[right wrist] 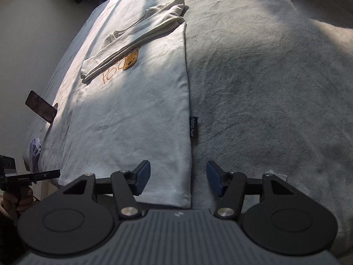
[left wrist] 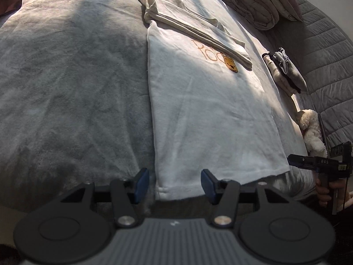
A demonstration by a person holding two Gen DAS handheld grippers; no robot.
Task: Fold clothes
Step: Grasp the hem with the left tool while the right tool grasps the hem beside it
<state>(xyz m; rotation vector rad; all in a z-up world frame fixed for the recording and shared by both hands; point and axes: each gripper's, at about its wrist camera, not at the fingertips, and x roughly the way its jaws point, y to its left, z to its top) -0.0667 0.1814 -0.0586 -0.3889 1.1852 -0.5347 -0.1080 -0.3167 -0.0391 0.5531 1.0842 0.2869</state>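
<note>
White T-shirt (left wrist: 209, 114) lies flat on the grey bed (left wrist: 72, 92), folded lengthwise into a long strip that runs from the near edge toward the far side. The left gripper (left wrist: 174, 184) hangs at the near edge with its blue-padded jaws spread wide and empty, straddling the shirt's near-left hem corner. The right gripper (right wrist: 178, 178) is likewise spread and empty, straddling the near-right hem corner, where a small dark label (right wrist: 193, 130) sticks out from the shirt's right edge. Each gripper is held by a hand (left wrist: 324, 190) seen at the side of the other's view.

Farther up the shirt, an orange print with a yellow bear face (left wrist: 230, 64) shows, partly covered by the folded sleeves (left wrist: 198, 31), which lie in a diagonal band across the chest.

To the right of the shirt in the left wrist view sits a small stack of folded clothes (left wrist: 286, 72), with a fluffy white toy (left wrist: 312, 130) nearer and a folded quilt (left wrist: 249, 2) at the far right. In the right wrist view a dark phone (right wrist: 40, 107) rests at the bed's left edge.
</note>
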